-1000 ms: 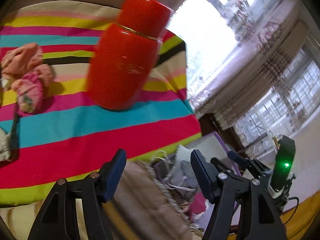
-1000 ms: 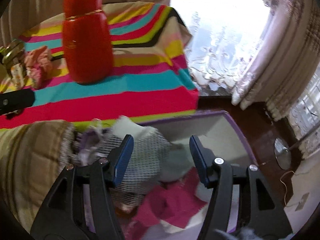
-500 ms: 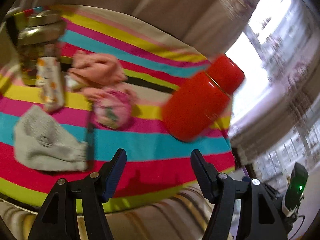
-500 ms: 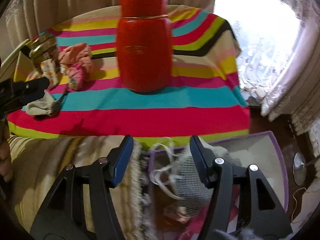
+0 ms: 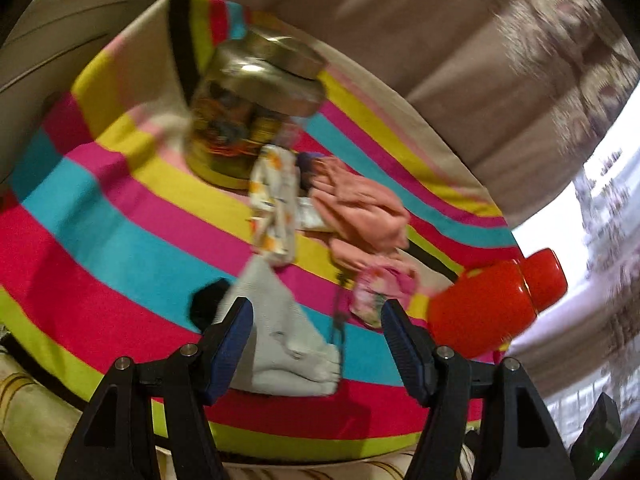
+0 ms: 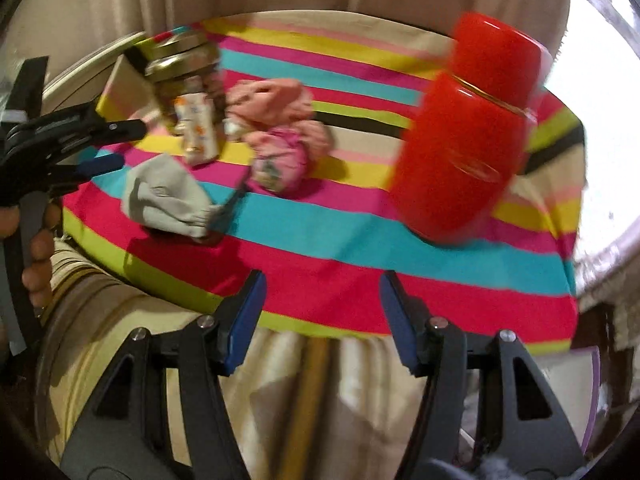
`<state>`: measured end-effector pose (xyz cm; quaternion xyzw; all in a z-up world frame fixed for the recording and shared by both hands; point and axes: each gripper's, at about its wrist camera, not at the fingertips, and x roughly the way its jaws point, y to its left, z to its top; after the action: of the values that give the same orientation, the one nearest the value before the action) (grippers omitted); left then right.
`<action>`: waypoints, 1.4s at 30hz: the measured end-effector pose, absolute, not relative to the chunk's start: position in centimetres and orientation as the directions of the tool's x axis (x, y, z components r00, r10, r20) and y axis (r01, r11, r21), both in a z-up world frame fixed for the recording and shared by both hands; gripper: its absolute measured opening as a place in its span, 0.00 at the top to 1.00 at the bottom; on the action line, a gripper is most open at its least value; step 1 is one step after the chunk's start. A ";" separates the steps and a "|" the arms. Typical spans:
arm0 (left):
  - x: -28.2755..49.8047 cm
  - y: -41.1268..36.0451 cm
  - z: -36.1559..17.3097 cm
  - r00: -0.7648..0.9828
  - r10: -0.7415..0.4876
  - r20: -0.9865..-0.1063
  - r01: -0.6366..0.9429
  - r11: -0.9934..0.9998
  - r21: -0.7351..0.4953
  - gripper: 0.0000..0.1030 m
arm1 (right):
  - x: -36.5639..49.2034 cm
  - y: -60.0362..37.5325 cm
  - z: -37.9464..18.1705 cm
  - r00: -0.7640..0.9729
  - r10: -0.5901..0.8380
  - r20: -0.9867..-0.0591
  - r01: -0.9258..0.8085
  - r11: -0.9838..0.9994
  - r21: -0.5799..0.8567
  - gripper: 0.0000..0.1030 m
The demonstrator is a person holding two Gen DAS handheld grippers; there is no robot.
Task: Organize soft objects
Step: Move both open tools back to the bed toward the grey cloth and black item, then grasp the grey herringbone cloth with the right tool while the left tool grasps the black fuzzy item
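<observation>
Your left gripper hangs with its jaws wide around the grey sock near the front edge of the striped cloth, likely lined up to pinch it. Your right gripper, equally wide and empty, waits off that front edge. The pink socks lie mid-cloth beside a lidded glass jar with blurred contents; the red flask stands closed.

No text, brand or number can be read in either view. The red flask at about two o'clock in the right view bears a faint embossed oval mark, too blurred to make out. The glass jar at eleven o'clock in the left view shows only smeared colours inside.
</observation>
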<state>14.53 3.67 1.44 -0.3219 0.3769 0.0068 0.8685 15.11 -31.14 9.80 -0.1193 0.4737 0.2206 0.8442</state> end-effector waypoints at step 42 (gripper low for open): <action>13.8 10.1 -4.1 0.709 -0.218 -0.670 -0.398 0.660 -0.637 0.35 | 20.7 -14.4 1.0 0.085 0.439 -0.894 -0.801 0.564 0.201 0.55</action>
<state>13.83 10.08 -4.10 -0.4086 0.3774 0.0543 0.8293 20.73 -14.36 0.99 -0.1739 0.5196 0.4332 0.7156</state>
